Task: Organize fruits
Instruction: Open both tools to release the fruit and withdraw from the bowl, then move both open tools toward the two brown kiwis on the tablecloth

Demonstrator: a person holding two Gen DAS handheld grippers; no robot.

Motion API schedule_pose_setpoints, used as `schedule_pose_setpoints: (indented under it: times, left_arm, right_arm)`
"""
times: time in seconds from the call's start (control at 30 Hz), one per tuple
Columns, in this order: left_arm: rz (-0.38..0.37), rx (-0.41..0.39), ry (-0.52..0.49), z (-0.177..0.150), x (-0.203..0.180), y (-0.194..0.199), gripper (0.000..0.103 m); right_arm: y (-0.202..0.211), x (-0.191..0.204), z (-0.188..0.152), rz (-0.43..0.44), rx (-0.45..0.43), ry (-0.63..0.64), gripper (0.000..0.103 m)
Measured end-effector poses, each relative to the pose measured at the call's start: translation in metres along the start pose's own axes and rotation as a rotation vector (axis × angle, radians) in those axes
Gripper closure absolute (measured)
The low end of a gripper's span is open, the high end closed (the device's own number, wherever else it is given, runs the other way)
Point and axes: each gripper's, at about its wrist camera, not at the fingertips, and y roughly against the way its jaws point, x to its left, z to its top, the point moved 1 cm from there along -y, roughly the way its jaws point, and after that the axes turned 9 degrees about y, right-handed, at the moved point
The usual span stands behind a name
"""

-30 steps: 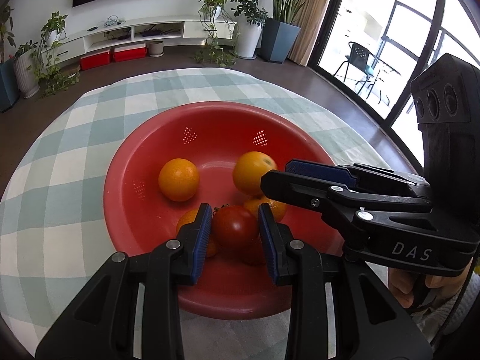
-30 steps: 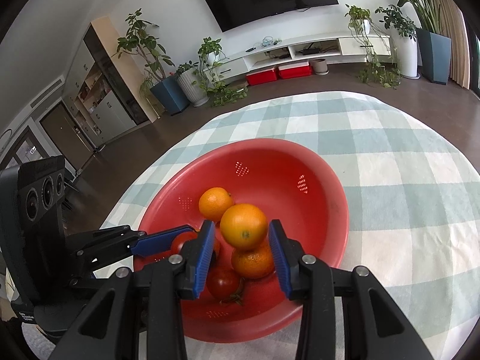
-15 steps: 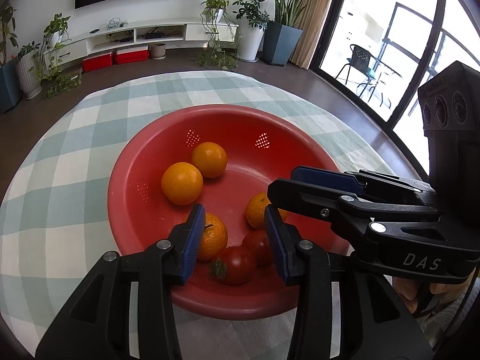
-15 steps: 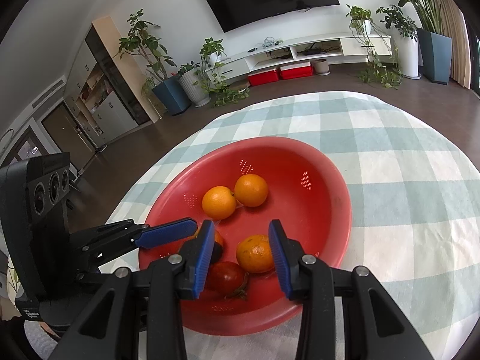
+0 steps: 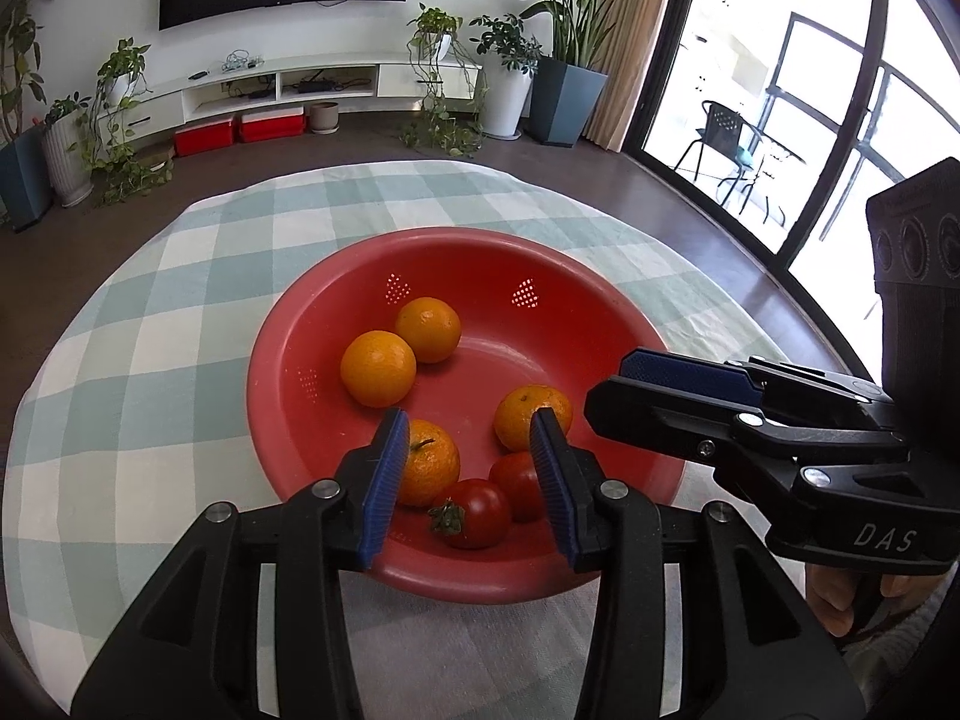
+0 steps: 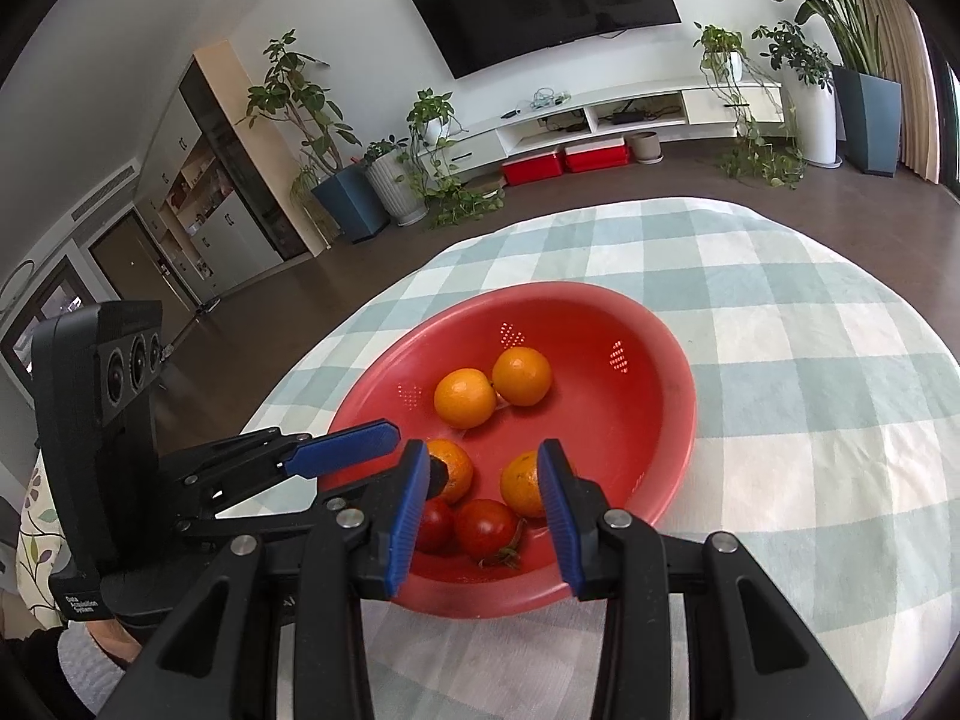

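Note:
A red colander bowl sits on the checked tablecloth. It holds several oranges and two tomatoes at its near side. My left gripper is open and empty, held above the bowl's near rim. My right gripper is open and empty too, above the near rim beside the left one. Each gripper shows in the other's view, the right and the left.
The round table has a green and white checked cloth around the bowl. The table edge drops to a dark floor. Potted plants and a TV bench stand far behind.
Both grippers let go of their fruit and drew back toward me. The tomato and the orange now lie in the bowl.

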Motion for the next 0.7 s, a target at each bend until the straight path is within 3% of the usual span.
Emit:
schedule_pose_setpoints:
  times: [0.23, 0.7]
  left_arm:
    - [0.004, -0.038, 0.001, -0.005, -0.004, 0.023, 0.063]
    - [0.018, -0.081, 0.006, -0.043, -0.014, 0.072, 0.062]
  right_arm:
    - [0.019, 0.018, -0.012, -0.005, -0.024, 0.026, 0.062]
    - [0.056, 0.06, -0.06, -0.028, -0.05, 0.108, 0.059]
